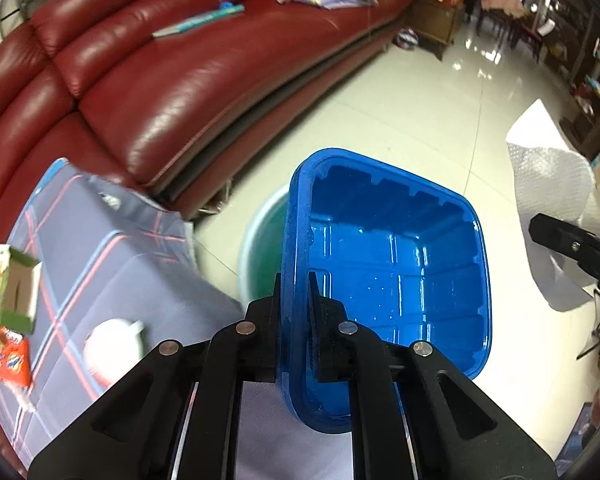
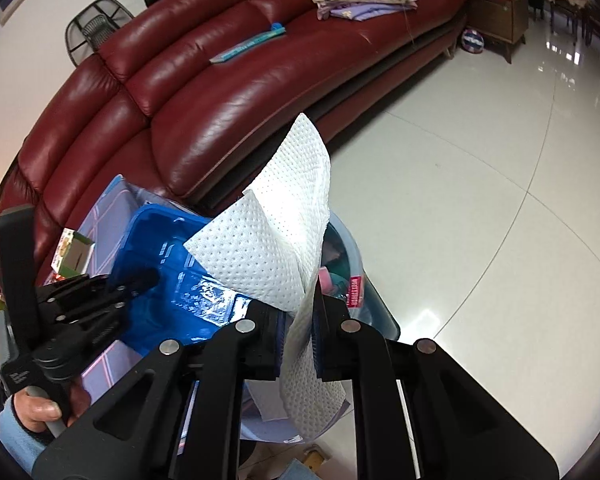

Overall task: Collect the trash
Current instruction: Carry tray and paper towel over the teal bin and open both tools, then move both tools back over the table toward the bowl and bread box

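Here, left tool (image 1: 294, 296) clamped on blue plastic tray (image 1: 396, 264) rim; right tool (image 2: 298, 300) clamped on white paper towel (image 2: 276, 236). Both over bin (image 2: 352, 248); red packet (image 2: 354, 286) lettering inside unreadable.

Blue plastic tray (image 1: 388, 264), empty, tilted on edge, rim pinched above bin (image 1: 260, 248). White dimpled paper towel (image 2: 276, 240), crumpled, held upright above bin, beside tray.

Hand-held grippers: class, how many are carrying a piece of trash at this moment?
2. The left hand-held gripper clamps the blue plastic tray by its rim; the right hand-held gripper pinches the white paper towel.
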The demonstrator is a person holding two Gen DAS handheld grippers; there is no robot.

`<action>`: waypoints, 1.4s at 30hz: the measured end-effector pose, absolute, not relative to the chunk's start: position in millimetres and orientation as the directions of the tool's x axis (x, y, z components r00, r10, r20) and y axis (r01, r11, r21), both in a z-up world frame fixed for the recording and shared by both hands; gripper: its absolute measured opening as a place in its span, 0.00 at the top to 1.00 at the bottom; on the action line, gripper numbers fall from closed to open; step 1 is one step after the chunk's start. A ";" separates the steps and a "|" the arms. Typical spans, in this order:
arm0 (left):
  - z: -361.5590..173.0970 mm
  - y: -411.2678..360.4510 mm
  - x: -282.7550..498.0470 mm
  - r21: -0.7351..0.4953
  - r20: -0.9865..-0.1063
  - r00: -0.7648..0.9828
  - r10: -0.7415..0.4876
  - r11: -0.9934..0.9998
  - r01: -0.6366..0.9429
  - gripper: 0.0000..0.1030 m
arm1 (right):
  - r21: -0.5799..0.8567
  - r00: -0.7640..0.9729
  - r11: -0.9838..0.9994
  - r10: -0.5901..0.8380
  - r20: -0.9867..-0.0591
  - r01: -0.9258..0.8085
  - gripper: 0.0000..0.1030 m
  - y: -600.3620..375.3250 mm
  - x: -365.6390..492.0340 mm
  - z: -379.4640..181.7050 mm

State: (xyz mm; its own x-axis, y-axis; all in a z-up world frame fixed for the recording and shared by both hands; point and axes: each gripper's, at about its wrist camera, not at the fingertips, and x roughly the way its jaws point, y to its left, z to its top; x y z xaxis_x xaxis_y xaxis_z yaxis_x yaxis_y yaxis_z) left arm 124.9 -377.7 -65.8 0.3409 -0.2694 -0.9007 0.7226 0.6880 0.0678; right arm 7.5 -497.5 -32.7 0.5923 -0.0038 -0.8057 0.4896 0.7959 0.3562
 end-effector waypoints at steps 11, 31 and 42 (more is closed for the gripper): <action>-80.1 -393.2 140.4 0.076 -0.898 0.355 -0.262 0.702 0.709 0.44 | 0.343 0.551 0.804 0.024 -0.834 0.485 0.90 -495.4 30.2 -52.7; -32.0 -310.8 150.5 -0.021 -0.846 0.408 -0.344 0.786 0.618 0.17 | 0.325 0.479 0.844 0.093 -0.873 0.428 0.29 -459.7 84.7 -76.8; -34.1 -279.0 151.6 -0.077 -0.847 0.387 -0.365 0.804 0.590 0.12 | 0.298 0.443 0.819 0.060 -0.894 0.490 0.23 -457.3 81.0 -76.5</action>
